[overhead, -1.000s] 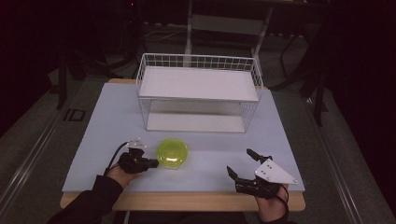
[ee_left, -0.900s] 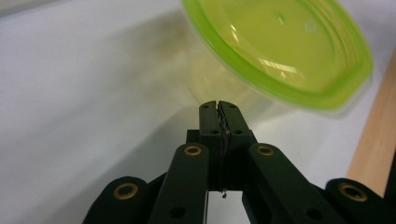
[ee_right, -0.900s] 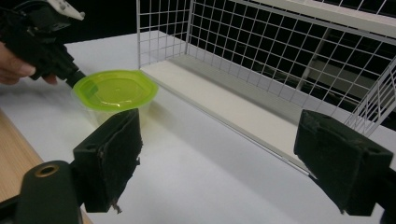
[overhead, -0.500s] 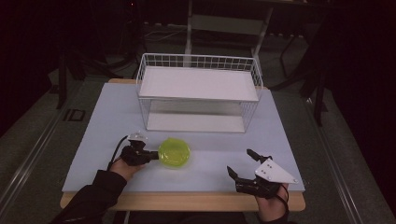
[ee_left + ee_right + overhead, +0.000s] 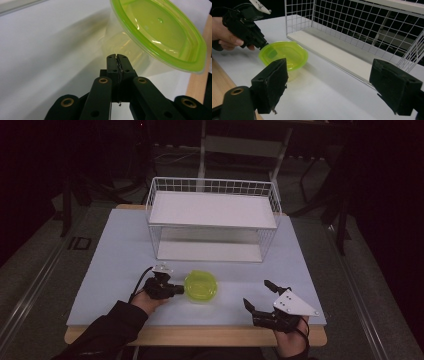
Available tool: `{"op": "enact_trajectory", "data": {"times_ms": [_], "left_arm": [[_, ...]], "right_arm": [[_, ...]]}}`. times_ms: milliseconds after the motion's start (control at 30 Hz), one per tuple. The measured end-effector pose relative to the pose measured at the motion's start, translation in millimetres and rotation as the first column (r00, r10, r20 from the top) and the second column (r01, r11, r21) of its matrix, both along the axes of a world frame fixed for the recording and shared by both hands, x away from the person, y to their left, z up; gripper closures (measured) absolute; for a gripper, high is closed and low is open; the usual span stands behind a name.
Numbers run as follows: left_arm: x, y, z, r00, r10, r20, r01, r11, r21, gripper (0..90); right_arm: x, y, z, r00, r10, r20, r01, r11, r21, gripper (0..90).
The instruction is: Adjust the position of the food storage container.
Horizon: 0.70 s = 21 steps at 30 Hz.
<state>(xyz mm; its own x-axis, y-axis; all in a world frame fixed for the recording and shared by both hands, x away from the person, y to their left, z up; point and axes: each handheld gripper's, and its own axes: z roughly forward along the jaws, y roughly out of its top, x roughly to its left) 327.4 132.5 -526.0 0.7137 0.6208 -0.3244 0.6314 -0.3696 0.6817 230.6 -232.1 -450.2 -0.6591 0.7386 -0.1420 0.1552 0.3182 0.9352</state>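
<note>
Item 1: round clear plastic container with a lime-green lid (image 5: 201,286), standing on the pale white table top (image 5: 120,255) near the front edge, between the 2 grippers. Item 2: left gripper (image 5: 172,289), jaws pressed fully together with nothing between them; the container lies at 3 o'clock from its tips in the high view, the tips at or just beside the container's left rim, contact not certain. In the left gripper view the closed tips point at the clear wall below the lid. The container is round, so no long axis governs the approach. Item 3: right gripper (image 5: 260,295), jaws spread wide and empty, well apart from the container, which lies at its 9 o'clock; the left is the nearer. Item 4: white wire basket shelf (image 5: 212,222), at 12 o'clock from the container, standing apart. Surroundings: wooden table edge (image 5: 200,336) at front, dark room beyond.
</note>
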Motion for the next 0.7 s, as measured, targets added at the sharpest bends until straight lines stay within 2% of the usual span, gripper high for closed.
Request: {"op": "enact_trajectory", "data": {"times_ms": [167,233,400,467,533,700], "left_arm": [[-3.4,-13.3,-1.5,0.9991,-0.038,-0.021,0.038,0.9993,-0.008,89.8],[-6.9,-21.5,-1.2,0.9978,-0.063,-0.019,0.063,0.998,-0.001,89.7],[-14.8,-39.0,-3.1,0.994,-0.098,-0.048,0.097,0.9951,-0.017,89.6],[-17.5,-43.4,-3.5,0.9925,-0.111,-0.052,0.111,0.9938,0.003,89.6],[-18.6,-42.9,-2.9,0.9932,-0.105,-0.049,0.106,0.9943,0.013,89.5],[-8.7,-30.8,-0.2,0.9991,-0.024,-0.035,0.025,0.9996,0.011,89.5]], "right_arm": [[-0.1,0.1,0.1,1.0,0.002,0.001,-0.002,1.0,-0.001,14.8],[0.0,0.0,0.0,1.0,0.002,0.001,-0.002,1.0,-0.003,14.8],[-0.2,-0.6,0.3,1.0,0.002,0.002,-0.002,1.0,-0.003,14.8],[-0.4,-0.7,0.5,1.0,0.004,0.002,-0.004,1.0,-0.003,14.8],[-0.6,-1.0,0.8,1.0,0.004,0.006,-0.004,1.0,-0.005,14.8],[-0.4,-1.8,0.9,1.0,0.002,0.006,-0.002,1.0,-0.001,14.8]]}}
